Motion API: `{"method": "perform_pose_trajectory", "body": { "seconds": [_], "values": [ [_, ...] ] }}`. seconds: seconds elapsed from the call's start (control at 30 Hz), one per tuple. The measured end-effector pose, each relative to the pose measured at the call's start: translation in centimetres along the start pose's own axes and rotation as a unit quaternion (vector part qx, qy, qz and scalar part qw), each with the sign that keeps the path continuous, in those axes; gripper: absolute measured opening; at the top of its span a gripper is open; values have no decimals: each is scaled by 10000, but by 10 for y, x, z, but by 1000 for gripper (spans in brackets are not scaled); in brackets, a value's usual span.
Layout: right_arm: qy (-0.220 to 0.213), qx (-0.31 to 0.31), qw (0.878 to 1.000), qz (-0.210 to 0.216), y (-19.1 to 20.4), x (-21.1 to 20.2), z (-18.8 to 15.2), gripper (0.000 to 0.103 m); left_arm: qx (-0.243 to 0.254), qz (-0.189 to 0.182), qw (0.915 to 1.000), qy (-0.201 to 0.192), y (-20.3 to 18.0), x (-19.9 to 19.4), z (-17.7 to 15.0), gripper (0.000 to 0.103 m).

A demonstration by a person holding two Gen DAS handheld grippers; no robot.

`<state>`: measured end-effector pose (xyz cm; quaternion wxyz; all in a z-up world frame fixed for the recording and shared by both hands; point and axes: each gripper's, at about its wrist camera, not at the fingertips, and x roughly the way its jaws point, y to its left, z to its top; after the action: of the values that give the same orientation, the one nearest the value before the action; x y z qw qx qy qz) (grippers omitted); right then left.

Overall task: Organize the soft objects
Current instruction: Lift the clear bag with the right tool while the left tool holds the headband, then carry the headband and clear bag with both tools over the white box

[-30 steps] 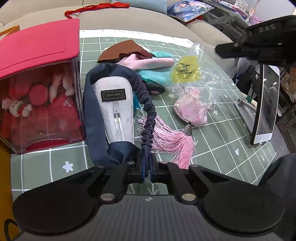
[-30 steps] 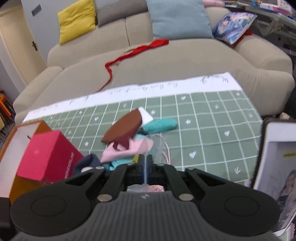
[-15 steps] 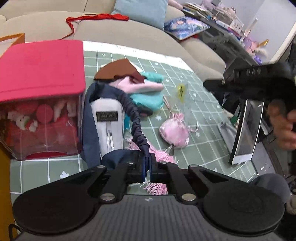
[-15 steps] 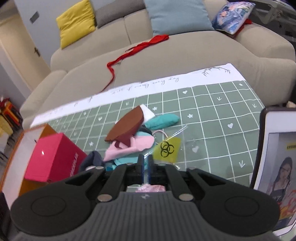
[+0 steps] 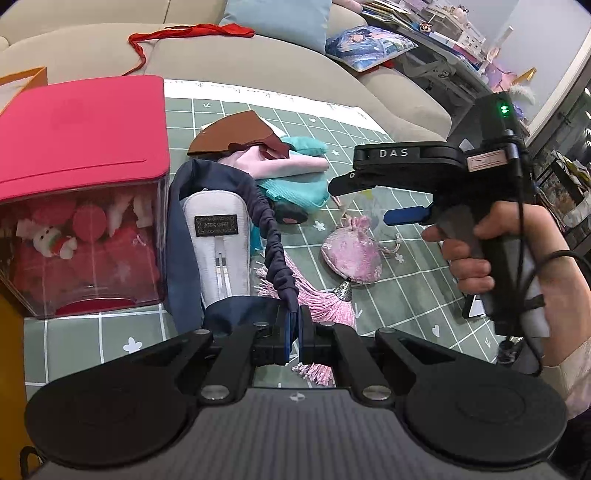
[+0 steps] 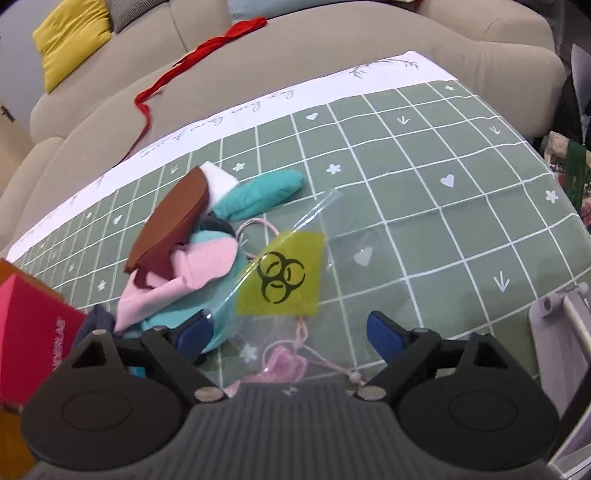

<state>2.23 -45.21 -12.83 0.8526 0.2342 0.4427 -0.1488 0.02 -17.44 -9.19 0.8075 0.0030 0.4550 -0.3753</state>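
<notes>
Your left gripper (image 5: 294, 334) is clenched on the navy pouch (image 5: 221, 236) beside the red box (image 5: 81, 192). Right gripper (image 6: 290, 332) is spread wide above the clear bag (image 6: 295, 273). Pile (image 6: 192, 258) beyond the pouch unsorted; most work left.

Home living room, probably: beige sofa (image 6: 332, 55), yellow cushion (image 6: 70, 33).

Green white-gridded tablecloth (image 6: 424, 192), pink pouch (image 5: 351, 254)
</notes>
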Motion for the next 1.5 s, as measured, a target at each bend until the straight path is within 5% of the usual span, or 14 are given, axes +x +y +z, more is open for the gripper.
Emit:
{"method": "perform_pose_trajectory", "body": {
  "seconds": [0.1, 0.17, 0.23, 0.37, 0.6, 1.17, 1.5],
  "values": [
    [-154, -111, 9997, -164, 2, 1, -2, 72, -4, 6, 10000, 22, 1, 0, -1, 4],
    [-174, -24, 9998, -133, -2, 1, -2, 36, -16, 15, 10000, 13, 1, 0, -1, 4],
    [-154, -179, 9992, -319, -2, 3, -1, 18, -42, 30, 10000, 8, 2, 1, -1, 4],
    [-171, -150, 9995, -239, -7, 1, -2, 2, -105, 36, 9999, -27, 3, 0, -1, 4],
    [-322, -424, 9981, 307, -1, -35, 8, 1, -190, -103, 9997, -66, 3, -5, 2, 4],
    [-538, -213, 9960, 685, -10, -76, 14, 1, -172, -203, 9990, -370, -16, -20, 16, 3],
    [-597, -182, 9951, 766, -9, -82, 14, 1, -17, -309, 9986, -439, -29, -24, 58, 3]
  ]
}}
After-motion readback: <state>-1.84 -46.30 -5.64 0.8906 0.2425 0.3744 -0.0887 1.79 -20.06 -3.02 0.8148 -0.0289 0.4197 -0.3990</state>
